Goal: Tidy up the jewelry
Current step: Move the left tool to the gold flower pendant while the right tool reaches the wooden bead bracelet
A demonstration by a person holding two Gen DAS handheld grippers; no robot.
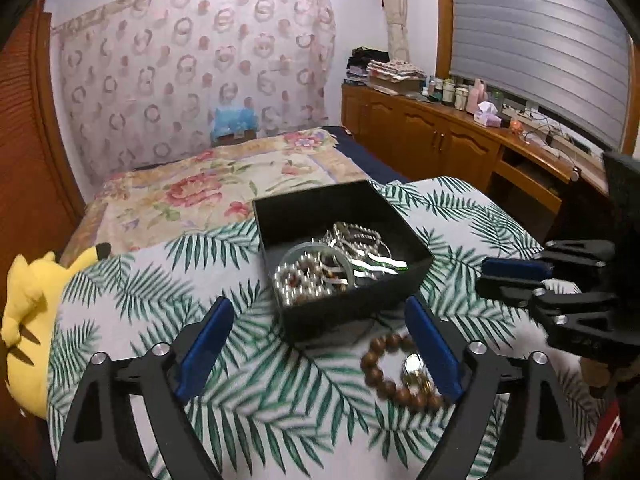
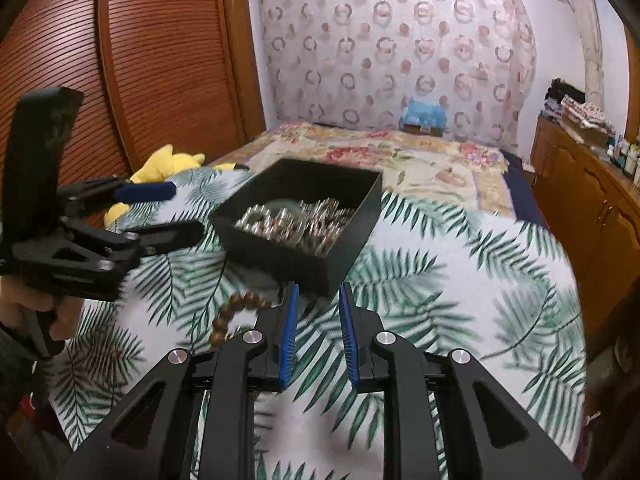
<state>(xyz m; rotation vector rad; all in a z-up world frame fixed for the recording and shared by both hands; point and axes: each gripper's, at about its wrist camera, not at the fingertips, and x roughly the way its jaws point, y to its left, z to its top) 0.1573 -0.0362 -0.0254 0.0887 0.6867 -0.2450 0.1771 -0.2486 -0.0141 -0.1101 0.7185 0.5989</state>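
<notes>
A black open box [image 1: 400, 236] [image 2: 352, 208] full of silver chains and bangles [image 1: 320, 264] [image 2: 296, 220] sits on a palm-leaf cloth. A brown wooden bead bracelet [image 1: 394, 376] [image 2: 230, 312] with a small metal piece lies on the cloth in front of the box. My left gripper [image 1: 320, 320] [image 2: 176, 210] is open and empty, its right finger beside the bracelet. My right gripper [image 2: 318, 300] [image 1: 486, 278] is open with a narrow gap and empty, just in front of the box's near corner.
A yellow plush toy [image 1: 28, 316] [image 2: 168, 164] lies at the cloth's left edge. A bed with a floral cover [image 1: 208, 188] lies behind. A wooden cabinet [image 1: 432, 136] with bottles runs along the right wall. A wooden louvred door [image 2: 160, 60] stands on the left.
</notes>
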